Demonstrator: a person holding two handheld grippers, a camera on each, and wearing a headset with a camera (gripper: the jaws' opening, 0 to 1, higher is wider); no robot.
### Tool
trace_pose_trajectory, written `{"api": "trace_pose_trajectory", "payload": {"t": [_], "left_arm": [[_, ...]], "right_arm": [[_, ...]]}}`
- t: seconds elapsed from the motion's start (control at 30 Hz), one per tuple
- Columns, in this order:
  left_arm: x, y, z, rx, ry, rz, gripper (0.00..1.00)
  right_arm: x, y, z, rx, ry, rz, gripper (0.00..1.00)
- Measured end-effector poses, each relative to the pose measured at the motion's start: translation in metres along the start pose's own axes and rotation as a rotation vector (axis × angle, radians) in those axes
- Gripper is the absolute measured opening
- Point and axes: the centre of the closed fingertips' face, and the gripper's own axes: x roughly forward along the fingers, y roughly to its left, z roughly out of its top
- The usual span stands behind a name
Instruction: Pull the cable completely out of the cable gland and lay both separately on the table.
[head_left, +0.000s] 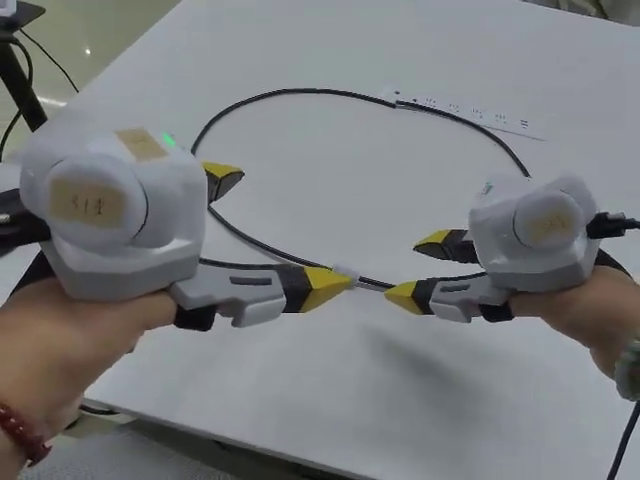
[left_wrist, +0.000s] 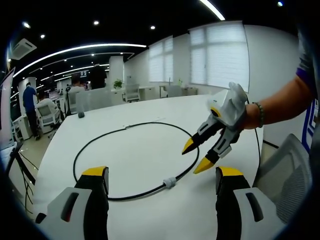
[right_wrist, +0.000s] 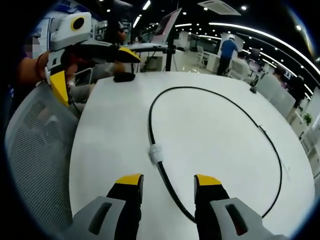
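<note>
Our left gripper (head_left: 283, 230) gapes wide and our right gripper (head_left: 410, 268) stands less open, both empty, with their tips facing across the white cable gland (head_left: 345, 272). The gland sits threaded on the black cable (head_left: 300, 93). The cable's loop lies on the white table (head_left: 330, 400) near the front edge, with bare top inside and beyond it.

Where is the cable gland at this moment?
In the head view the gland lies on the table, threaded on the black cable, between the tips of the left gripper and the right gripper.
</note>
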Motion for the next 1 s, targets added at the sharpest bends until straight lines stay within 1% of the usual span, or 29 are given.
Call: {"api": "trace_pose_trajectory", "payload": {"t": [0.1, 0.13, 0.23, 0.33, 0.47, 0.6, 0.7, 0.83, 1.0], "left_arm": [[0.0, 0.001, 0.001, -0.003, -0.003, 0.003, 0.89], [0.0, 0.001, 0.001, -0.005, -0.003, 0.005, 0.89], [0.0, 0.0, 0.001, -0.009, -0.006, 0.006, 0.89], [-0.001, 0.0, 0.001, -0.011, -0.008, 0.008, 0.89], [-0.002, 0.002, 0.003, -0.013, -0.018, 0.017, 0.89], [-0.003, 0.004, 0.004, -0.015, -0.021, 0.022, 0.89], [-0.002, 0.005, 0.004, -0.014, -0.021, 0.023, 0.89], [-0.002, 0.007, 0.004, -0.02, -0.022, 0.027, 0.89], [-0.002, 0.009, 0.004, -0.024, -0.022, 0.032, 0.88]], "right_arm": [[0.006, 0.003, 0.003, -0.017, 0.007, 0.022, 0.36], [0.009, 0.006, 0.005, -0.018, 0.01, 0.044, 0.35], [0.015, 0.009, 0.007, -0.043, 0.02, 0.062, 0.3], [0.02, 0.012, 0.009, -0.051, 0.028, 0.084, 0.27], [0.026, 0.015, 0.014, -0.069, 0.031, 0.108, 0.25], [0.035, 0.019, 0.014, -0.089, 0.048, 0.135, 0.23], [0.041, 0.02, 0.01, -0.119, 0.074, 0.144, 0.22], [0.048, 0.023, 0.01, -0.125, 0.085, 0.163, 0.19], [0.053, 0.021, 0.01, -0.139, 0.097, 0.168, 0.16]]}}
